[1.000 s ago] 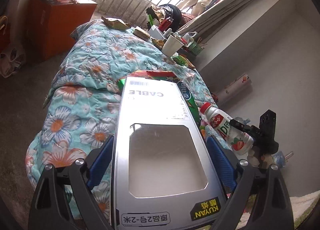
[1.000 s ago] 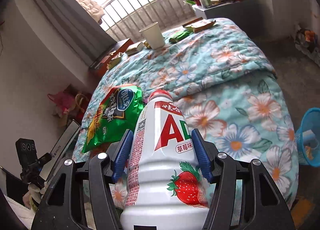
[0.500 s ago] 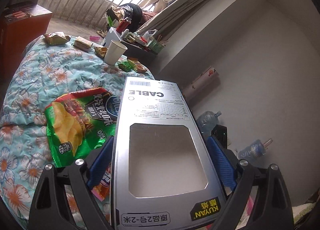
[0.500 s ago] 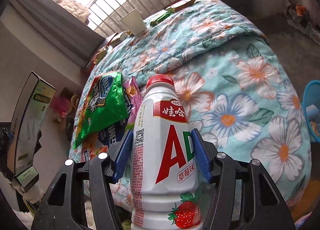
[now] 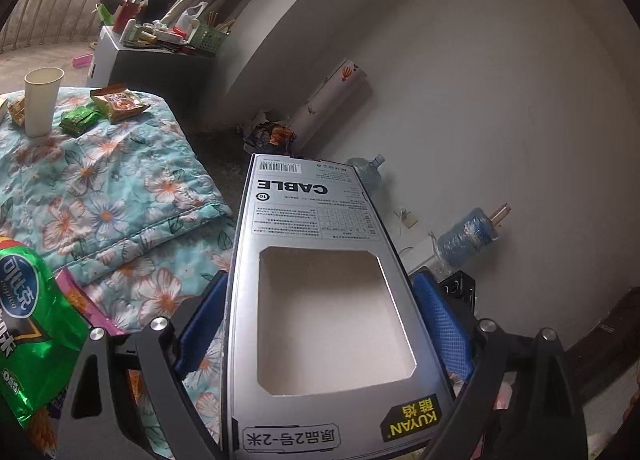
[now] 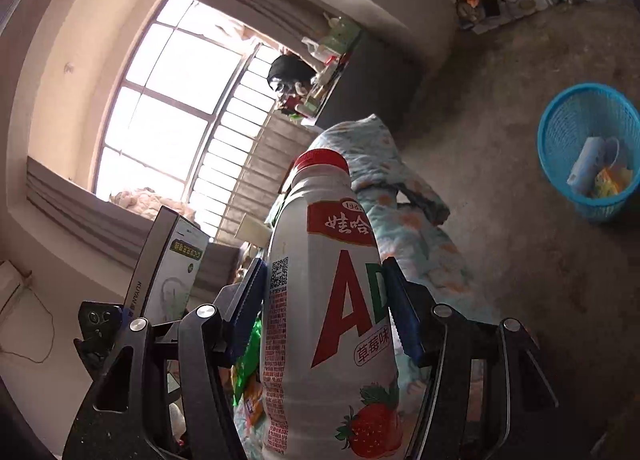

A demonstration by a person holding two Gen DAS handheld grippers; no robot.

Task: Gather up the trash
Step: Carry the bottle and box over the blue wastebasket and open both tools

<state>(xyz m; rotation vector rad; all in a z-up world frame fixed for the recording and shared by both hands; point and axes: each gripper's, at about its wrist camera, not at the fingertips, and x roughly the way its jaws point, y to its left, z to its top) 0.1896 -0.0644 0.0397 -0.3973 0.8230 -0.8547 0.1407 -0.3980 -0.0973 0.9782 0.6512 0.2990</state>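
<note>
My left gripper [image 5: 320, 320] is shut on a flat grey cable box [image 5: 312, 220] with a cut-out window, held in the air beside the bed. My right gripper [image 6: 324, 300] is shut on a white strawberry drink bottle [image 6: 320, 300] with a red cap, held upright above the bed's edge. The cable box also shows at the left of the right wrist view [image 6: 172, 260]. A blue mesh trash basket [image 6: 568, 128] stands on the floor to the right, with some rubbish inside.
A bed with a floral quilt [image 5: 100, 188] carries a green chip bag [image 5: 28, 324], a paper cup [image 5: 40, 100] and snack wrappers [image 5: 116, 102]. Water jugs [image 5: 468, 236] and a paper roll [image 5: 332, 100] lie by the wall. A cluttered box [image 5: 152, 56] stands near the window.
Both grippers have swung right, away from the bed, still holding their loads. The left view now faces the wall; the right view now shows the floor and more of the blue basket.
</note>
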